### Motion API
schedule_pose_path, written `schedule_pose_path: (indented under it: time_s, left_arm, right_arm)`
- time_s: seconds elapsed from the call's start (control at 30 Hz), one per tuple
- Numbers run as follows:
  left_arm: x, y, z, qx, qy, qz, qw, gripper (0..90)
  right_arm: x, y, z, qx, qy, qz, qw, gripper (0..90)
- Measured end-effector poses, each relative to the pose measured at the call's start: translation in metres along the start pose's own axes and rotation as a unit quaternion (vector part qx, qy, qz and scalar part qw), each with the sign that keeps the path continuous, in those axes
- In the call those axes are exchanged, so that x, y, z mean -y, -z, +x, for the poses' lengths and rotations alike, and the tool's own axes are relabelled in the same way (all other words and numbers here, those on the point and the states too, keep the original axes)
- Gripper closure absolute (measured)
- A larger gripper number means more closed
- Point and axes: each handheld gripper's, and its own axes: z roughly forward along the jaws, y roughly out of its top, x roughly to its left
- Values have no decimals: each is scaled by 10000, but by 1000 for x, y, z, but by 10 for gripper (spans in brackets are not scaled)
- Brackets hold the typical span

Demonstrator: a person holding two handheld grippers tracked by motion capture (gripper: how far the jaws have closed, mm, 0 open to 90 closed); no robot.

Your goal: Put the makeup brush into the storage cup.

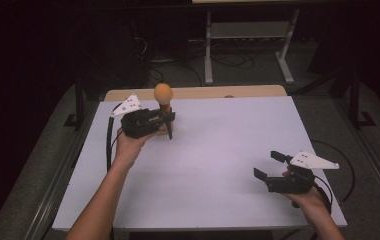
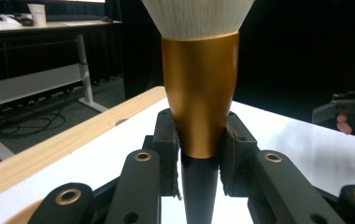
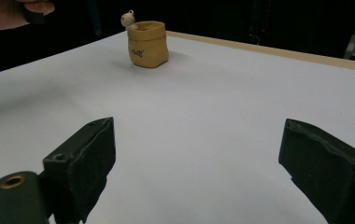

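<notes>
The brush [image 1: 163, 102] stands upright near the table's [image 1: 218, 150] far-left edge, clamped at its gold collar by the left gripper [image 1: 167, 120]. Bare tabletop spreads right. The right gripper [image 1: 267, 165] hovers wide, empty, near the front-right corner.

The setting was a laboratory or office workroom: a white-topped table [image 1: 218, 165] stood on grey carpet, with a white-framed desk [image 1: 250, 37] and loose floor cables [image 1: 228, 60] beyond its far edge, in darkness.

tool [image 1: 167, 119]: black, brass rivets | plate: grey triangle | cable: black
</notes>
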Motion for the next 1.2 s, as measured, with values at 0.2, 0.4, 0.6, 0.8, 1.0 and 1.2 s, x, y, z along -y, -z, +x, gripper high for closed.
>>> schedule_pose_path:
  time_s: [0.2,0.4,0.6,0.8,1.0,1.2]
  left_arm:
    - [-6,-2,9,-62,14,-42,10000,715]
    - [-8,-5,20,-169,26,-56,9998,715]
    - [-10,-6,31,-309,56,-113,9994,716]
    - [-10,-8,41,-516,114,-121,9985,717]
    - [-7,-12,51,-557,160,-114,9983,719]
    - [-6,-17,60,-672,174,-60,9976,720]
  right_arm:
    - [0,0,0,3,-26,-19,10000,104]
    - [0,0,0,-13,-10,18,10000,109]
    - [0,0,0,7,-7,6,10000,109]
    - [0,0,1,-4,6,-16,10000,112]
    - [0,0,1,4,16,8,10000,115]
    - [0,0,1,-4,2,-8,10000,115]
